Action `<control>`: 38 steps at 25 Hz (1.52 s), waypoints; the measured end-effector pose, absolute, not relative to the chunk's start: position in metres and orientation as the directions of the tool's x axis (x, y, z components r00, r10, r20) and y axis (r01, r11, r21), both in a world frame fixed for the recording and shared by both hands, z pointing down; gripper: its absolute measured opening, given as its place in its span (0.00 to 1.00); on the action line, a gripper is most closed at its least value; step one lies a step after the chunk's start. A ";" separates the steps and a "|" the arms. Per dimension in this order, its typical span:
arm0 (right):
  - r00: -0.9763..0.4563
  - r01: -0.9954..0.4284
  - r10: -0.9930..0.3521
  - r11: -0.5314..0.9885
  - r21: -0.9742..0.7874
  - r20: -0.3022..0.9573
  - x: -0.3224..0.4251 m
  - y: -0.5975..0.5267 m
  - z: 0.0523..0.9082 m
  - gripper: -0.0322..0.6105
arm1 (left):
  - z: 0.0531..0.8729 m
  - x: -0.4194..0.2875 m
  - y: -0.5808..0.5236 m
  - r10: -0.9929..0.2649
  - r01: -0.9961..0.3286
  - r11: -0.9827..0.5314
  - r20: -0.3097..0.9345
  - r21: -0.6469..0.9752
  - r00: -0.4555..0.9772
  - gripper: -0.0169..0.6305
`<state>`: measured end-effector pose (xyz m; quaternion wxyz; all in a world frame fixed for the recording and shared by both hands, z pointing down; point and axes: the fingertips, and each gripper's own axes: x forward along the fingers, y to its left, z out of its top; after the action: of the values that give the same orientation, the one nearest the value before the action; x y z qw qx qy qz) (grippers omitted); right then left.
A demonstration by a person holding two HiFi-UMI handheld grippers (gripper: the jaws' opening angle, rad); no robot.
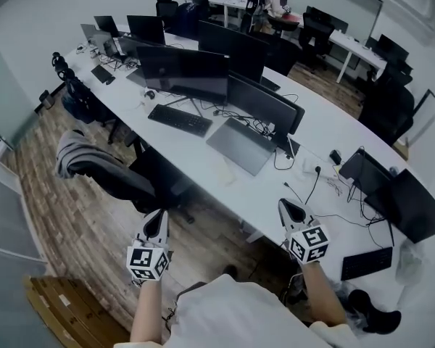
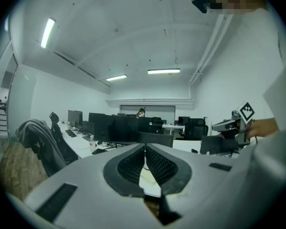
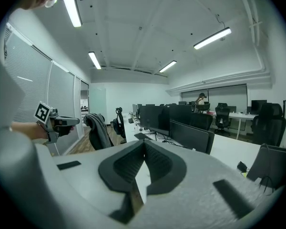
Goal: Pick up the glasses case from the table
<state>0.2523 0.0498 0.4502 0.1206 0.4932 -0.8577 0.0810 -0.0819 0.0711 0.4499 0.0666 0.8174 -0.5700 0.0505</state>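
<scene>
A long white smooth-topped table (image 1: 326, 130) was seen running from the upper left to the lower right of the head view. It was lined with flat black rectangular monitors (image 1: 185, 71), a black slab keyboard (image 1: 180, 119) and a closed grey matte laptop (image 1: 241, 145). Loose black cables were strewn towards the right. A black office chair draped with a grey cloth garment (image 1: 87, 162) was parked at the table's near edge, over a brown wood-plank floor (image 1: 72, 220). Open floor was left between that chair and the person.

The left gripper (image 1: 158, 220) and the right gripper (image 1: 291, 209) were held just short of the near table edge. The ribbed black pads (image 2: 133, 165) of each were pressed together with nothing between them.

The glasses case could not be told apart among the small items on the table.
</scene>
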 end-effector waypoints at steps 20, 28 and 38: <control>-0.504 -0.857 -0.798 0.509 -0.077 0.330 0.267 -0.020 0.481 0.05 | 0.461 -0.058 0.007 -0.921 -0.940 -0.341 0.188 0.030 0.340 0.04; -0.468 -0.877 -0.813 0.476 -0.066 0.345 0.242 -0.065 0.480 0.05 | 0.463 -0.079 -0.054 -0.906 -0.923 -0.383 0.180 0.035 0.383 0.05; -0.413 -0.901 -0.813 0.431 -0.052 0.412 0.198 -0.133 0.505 0.05 | 0.498 -0.119 -0.139 -0.860 -0.890 -0.450 0.238 0.066 0.452 0.05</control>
<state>0.1983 -0.1333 0.5054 0.1647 0.5163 -0.8297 0.1340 -0.1193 -0.1386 0.4977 0.0908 0.8473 -0.5163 0.0851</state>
